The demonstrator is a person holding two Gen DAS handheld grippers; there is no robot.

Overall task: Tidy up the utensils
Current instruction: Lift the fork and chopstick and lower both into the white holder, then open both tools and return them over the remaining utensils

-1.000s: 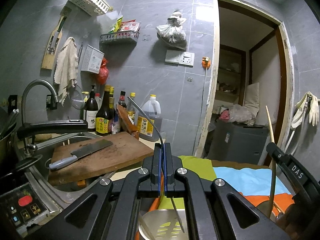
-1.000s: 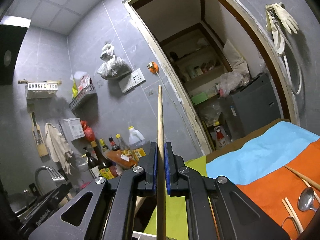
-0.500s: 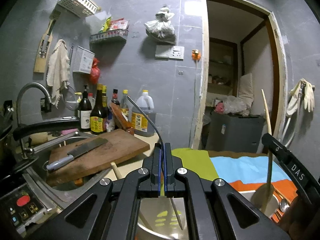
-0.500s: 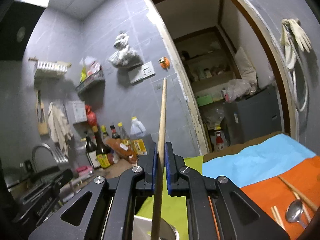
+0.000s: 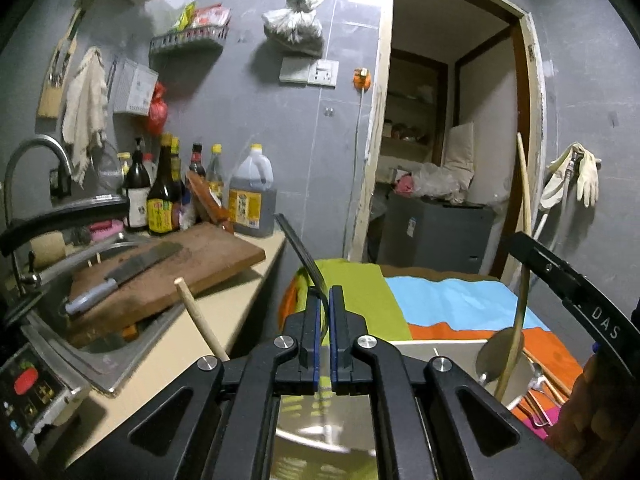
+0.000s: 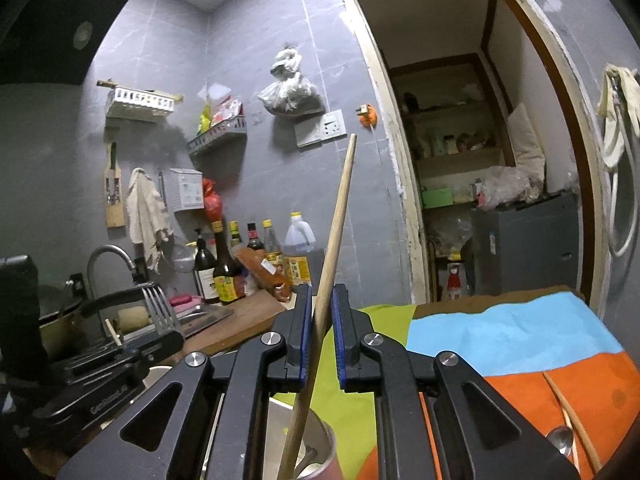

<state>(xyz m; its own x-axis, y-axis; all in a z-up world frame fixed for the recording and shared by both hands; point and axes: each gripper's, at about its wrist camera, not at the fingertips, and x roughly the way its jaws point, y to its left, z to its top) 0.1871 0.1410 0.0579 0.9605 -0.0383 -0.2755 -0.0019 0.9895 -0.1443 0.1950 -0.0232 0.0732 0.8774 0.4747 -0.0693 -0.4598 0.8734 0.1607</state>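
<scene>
My left gripper (image 5: 324,300) is shut on the dark metal handle (image 5: 300,252) of a slotted spatula; its steel blade (image 5: 320,420) hangs below the fingers over a white utensil caddy (image 5: 432,346). My right gripper (image 6: 319,304) has its jaws slightly apart around a long wooden handle (image 6: 336,240), which leans left between the pads, its lower end in a steel cup (image 6: 320,456). In the left wrist view that wooden utensil (image 5: 522,280) stands in the cup (image 5: 502,356) beside the right gripper's body (image 5: 576,292).
A striped cloth (image 6: 500,340) covers the table, with chopsticks (image 6: 568,412) and a spoon (image 6: 560,442) on its orange part. A chopping board (image 5: 160,272) with a cleaver (image 5: 120,276) lies over the sink, bottles (image 5: 252,200) behind. A wooden stick (image 5: 200,320) pokes up at left.
Both grippers have come lower toward the caddy. The right jaws have parted slightly and the wooden handle now leans left, its end in the cup. The spatula blade has dropped lower.
</scene>
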